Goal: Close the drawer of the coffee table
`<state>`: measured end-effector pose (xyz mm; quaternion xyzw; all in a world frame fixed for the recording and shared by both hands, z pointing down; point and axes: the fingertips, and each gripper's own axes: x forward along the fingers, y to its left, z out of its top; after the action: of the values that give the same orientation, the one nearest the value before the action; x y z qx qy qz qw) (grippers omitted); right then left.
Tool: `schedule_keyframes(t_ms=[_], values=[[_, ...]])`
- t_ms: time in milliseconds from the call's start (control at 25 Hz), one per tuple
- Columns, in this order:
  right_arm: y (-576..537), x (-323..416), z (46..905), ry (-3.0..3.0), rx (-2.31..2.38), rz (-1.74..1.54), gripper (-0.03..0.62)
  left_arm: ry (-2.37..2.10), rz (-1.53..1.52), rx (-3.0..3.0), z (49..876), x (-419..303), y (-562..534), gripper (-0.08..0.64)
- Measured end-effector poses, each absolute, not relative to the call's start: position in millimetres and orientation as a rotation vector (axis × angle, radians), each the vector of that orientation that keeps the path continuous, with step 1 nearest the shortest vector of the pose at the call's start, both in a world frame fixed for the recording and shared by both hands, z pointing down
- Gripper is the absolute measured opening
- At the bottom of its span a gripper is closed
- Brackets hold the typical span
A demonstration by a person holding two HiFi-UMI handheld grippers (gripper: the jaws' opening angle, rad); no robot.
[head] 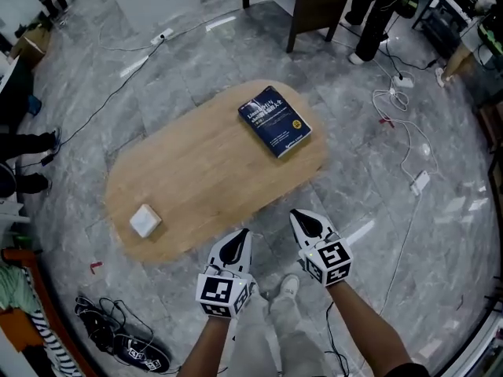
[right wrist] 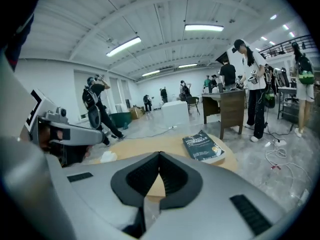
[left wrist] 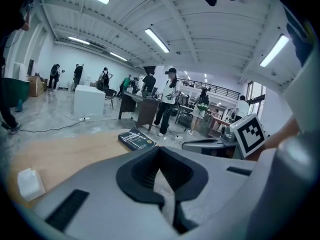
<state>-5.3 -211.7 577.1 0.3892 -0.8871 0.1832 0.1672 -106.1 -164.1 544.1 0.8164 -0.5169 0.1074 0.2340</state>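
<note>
The oval wooden coffee table (head: 196, 171) fills the middle of the head view; no drawer shows from above, its front being hidden under the tabletop. My left gripper (head: 240, 234) hovers just off the table's near edge, jaws shut with nothing between them. My right gripper (head: 297, 215) is beside it, a little to the right, also shut and empty, pointing at the table's near right edge. In the left gripper view the left gripper (left wrist: 159, 149) looks across the tabletop (left wrist: 65, 151). The right gripper (right wrist: 160, 154) faces the tabletop (right wrist: 165, 145) too.
A dark blue book (head: 274, 121) lies on the table's far right end and a small white box (head: 145, 221) on its near left end. Cables (head: 405, 144) trail over the grey floor, shoes (head: 130, 350) lie at lower left, and people stand around desks (head: 322, 2) beyond.
</note>
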Motion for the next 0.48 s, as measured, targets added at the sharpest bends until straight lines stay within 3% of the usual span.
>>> schedule_keyframes(t_ms=[480], values=[[-180.6,-24.7,441.6,-2.67,1.13,0.461,0.012,-1.434,0.232,2.277,453.3,-113.8,-145.5,0.003]])
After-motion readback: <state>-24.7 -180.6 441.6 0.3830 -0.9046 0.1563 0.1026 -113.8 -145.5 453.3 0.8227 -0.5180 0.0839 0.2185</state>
